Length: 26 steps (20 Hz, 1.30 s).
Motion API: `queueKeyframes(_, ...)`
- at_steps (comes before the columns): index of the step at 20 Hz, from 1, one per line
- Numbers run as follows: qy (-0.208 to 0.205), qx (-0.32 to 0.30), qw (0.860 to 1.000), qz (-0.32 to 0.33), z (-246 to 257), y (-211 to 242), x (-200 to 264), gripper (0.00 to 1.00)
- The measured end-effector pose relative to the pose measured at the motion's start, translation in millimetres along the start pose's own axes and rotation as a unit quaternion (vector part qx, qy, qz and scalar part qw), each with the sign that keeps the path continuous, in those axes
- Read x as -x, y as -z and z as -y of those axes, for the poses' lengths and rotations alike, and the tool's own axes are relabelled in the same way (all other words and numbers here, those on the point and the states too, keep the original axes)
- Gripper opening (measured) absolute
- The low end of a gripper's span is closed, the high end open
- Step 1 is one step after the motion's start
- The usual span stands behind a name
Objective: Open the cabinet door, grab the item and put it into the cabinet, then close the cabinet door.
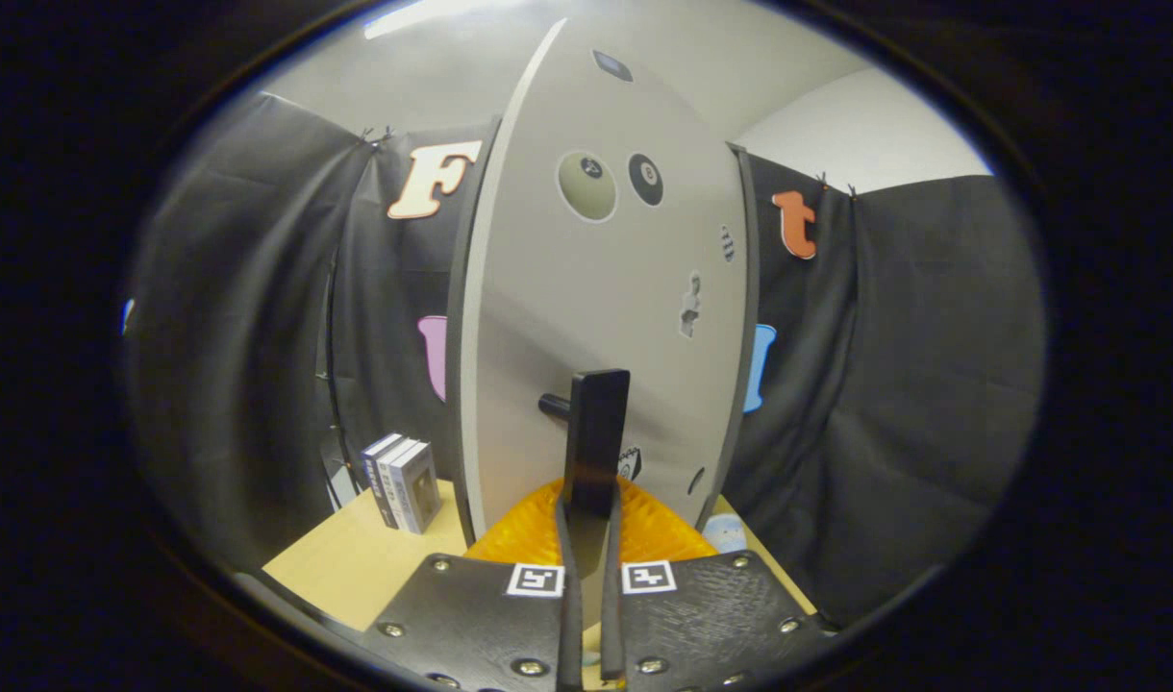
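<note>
The light grey cabinet door (596, 317) stands upright right in front of me, with round stickers high on it. Its black bar handle (598, 423) stands vertical on a short post off the door face. My gripper (586, 524) is shut on the lower end of that handle, and both fingers press its sides. A small set of grey and white boxes (401, 483) stands upright on the wooden table (356, 567), left of the door. I cannot tell how far the door is swung out.
A pale blue object (726, 531) peeks out at the door's lower right, beside the fingers. Black cloth walls close in on the left, behind and right. The table's bare top lies to the left of my fingers.
</note>
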<state>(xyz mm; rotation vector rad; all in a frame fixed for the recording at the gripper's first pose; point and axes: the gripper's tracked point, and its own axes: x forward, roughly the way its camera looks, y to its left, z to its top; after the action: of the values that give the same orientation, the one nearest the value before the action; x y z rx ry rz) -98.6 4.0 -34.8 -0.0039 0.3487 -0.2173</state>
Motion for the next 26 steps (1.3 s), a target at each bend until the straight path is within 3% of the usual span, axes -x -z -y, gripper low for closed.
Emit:
queueKeyframes(12,0.14,-0.002,0.99,-0.033,122.3,13.5,44.5,0.06)
queueKeyframes(16,0.115,-0.042,0.991,-0.044,148.0,17.4,50.7,0.02)
queueKeyframes(23,0.077,-0.052,0.994,-0.053,178.3,21.1,49.0,0.02)
queueKeyframes(26,0.082,-0.05,0.994,-0.061,193.2,25.3,55.4,0.02)
